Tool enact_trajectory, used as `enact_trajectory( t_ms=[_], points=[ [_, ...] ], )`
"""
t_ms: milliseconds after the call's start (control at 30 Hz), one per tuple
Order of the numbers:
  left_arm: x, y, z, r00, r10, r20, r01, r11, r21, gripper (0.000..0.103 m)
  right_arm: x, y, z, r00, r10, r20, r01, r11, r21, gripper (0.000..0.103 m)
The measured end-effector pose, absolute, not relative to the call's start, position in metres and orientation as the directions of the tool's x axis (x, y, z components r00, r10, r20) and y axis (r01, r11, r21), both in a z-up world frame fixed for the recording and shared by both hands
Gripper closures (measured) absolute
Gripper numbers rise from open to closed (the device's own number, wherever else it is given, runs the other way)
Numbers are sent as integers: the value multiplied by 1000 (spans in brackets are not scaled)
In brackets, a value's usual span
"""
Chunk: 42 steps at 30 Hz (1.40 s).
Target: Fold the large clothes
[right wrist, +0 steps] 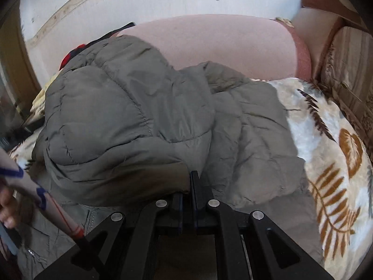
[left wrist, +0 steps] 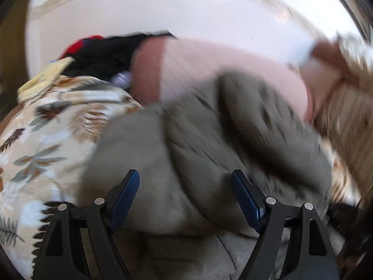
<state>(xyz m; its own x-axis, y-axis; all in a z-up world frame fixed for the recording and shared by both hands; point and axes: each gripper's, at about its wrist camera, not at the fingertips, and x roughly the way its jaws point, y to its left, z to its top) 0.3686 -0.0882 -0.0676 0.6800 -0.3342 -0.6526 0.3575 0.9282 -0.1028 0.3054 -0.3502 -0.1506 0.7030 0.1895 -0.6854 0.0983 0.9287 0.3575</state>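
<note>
Folding step: right gripper (right wrist: 190,186) clamped on padded grey jacket (right wrist: 144,116) hem, near side; left gripper (left wrist: 185,193) fingers apart, empty
Next: probably carry hem far across leaf-print blanket (right wrist: 331,163); left presses

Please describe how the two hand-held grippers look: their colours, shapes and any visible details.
Left hand-held gripper: black angular linkage arms with round silver pivot pins and flat dark blue finger pads. Right hand-held gripper: the same black linkage, silver pins and thin blue pad edges.
</note>
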Motion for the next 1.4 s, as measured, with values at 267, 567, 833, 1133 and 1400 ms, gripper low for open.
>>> enact_trajectory(
  t_ms=[267, 567, 833, 1133, 1400],
  points=[
    [375, -112, -98, 658, -210, -723, 342, 939, 39, 19, 290, -364, -135, 699, 163, -696, 108, 938, 329, 88],
    [365, -92, -68, 713, -268, -649, 336, 942, -19, 19, 295, -370, -89, 837, 206, -506, 52, 892, 449, 86],
    [356, -114, -71, 686, -345, -641, 401, 914, -63, 19, 334, -331, -148, 706, 274, -653, 25, 912, 410, 86],
    [366, -131, -100, 650, -269, -711, 386, 922, 4, 19, 334, -339, -165, 695, 355, -626, 10, 865, 502, 85],
    [365, -133, -102, 658, -260, -707, 387, 922, 21, 18, 330, -338, -163, 697, 362, -619, 4, 861, 509, 85]
  ],
)
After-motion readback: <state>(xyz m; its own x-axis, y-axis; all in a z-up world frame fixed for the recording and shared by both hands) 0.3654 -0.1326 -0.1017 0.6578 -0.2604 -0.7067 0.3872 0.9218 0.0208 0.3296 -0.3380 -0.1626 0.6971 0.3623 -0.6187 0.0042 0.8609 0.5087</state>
